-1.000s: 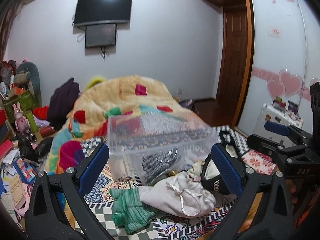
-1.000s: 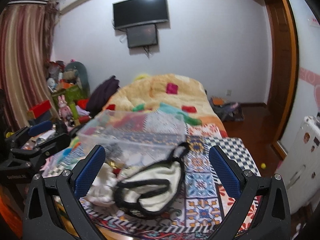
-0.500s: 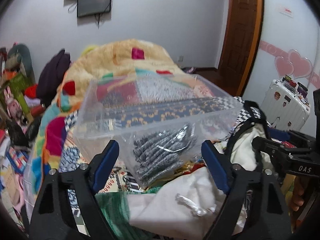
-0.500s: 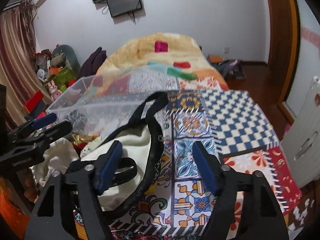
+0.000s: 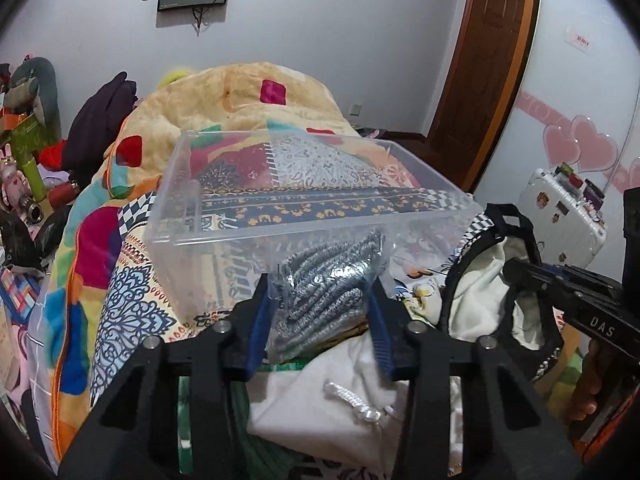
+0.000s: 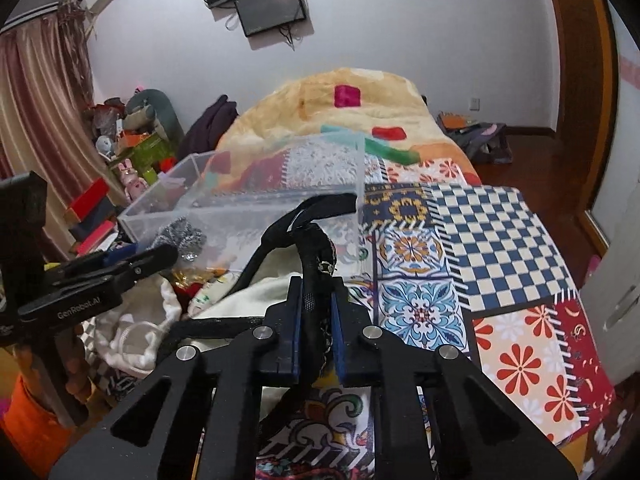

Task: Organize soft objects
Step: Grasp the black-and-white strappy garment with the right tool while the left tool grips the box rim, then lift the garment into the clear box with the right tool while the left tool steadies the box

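My left gripper [image 5: 320,312] is shut on a grey knitted item in a clear wrapper [image 5: 332,284], just in front of the clear plastic bin [image 5: 224,216] on the bed. My right gripper [image 6: 314,320] is shut on the black strap [image 6: 308,240] of a cream bag with black trim [image 5: 488,280]. A white drawstring pouch [image 5: 344,396] and a green knitted piece [image 5: 248,408] lie under the left gripper. The right gripper shows in the left wrist view [image 5: 516,270], and the left gripper shows in the right wrist view [image 6: 168,254].
A patchwork cover [image 6: 480,260] lies on the bed, with a heaped yellow blanket [image 5: 240,96] behind the bin. A white suitcase [image 5: 560,216] stands right of the bed. Clutter and toys [image 5: 28,168] line the left side. A wooden door [image 5: 488,60] is at the back right.
Both grippers moved forward and down and closed. The left closed on the grey knitted item, the right on the bag's black strap.
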Demonstrator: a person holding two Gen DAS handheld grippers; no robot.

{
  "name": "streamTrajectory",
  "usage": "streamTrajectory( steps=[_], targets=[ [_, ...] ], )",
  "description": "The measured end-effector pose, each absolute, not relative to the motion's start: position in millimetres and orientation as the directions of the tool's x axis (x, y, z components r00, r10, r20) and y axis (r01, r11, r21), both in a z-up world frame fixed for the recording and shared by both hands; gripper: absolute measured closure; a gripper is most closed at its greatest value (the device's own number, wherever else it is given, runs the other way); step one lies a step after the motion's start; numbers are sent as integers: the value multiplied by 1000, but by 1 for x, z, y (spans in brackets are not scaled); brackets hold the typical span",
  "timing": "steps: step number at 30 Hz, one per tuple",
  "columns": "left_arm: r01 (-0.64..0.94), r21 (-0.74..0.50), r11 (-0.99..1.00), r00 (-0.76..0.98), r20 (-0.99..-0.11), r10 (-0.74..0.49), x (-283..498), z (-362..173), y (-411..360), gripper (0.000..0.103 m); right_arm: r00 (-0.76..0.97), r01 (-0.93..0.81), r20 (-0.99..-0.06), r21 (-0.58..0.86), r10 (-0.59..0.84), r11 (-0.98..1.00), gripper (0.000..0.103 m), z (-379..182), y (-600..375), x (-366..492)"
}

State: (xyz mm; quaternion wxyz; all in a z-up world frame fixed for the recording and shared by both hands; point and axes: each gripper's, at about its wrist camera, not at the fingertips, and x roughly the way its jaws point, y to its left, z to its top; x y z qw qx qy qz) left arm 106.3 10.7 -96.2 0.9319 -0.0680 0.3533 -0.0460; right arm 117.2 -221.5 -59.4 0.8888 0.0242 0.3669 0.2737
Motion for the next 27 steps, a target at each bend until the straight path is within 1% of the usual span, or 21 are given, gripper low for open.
streamTrajectory(
  steps=[5, 13, 17, 23, 27],
  targets=[
    [44, -158, 987, 783, -607, -132, 85, -80, 15, 64, 601, -507, -596, 231, 533, 830, 92, -40, -219, 110],
    [45, -164, 985, 852, -509, -123, 64, -45, 26, 65, 637, -569, -510, 194, 578, 799, 94, -6, -209, 99],
    [37, -132, 991, 881, -463, -95, 63, -28, 31, 65, 675, -572, -466, 157, 571, 805, 94, 10, -203, 100],
    [24, -86, 996, 890, -452, -60, 83, -15, 42, 65, 720, -561, -421, 117, 552, 820, 94, 25, -188, 122],
    [20, -39, 999, 881, -471, -36, 103, -18, 45, 65, 745, -539, -395, 119, 538, 834, 94, 29, -181, 142]
  ],
)
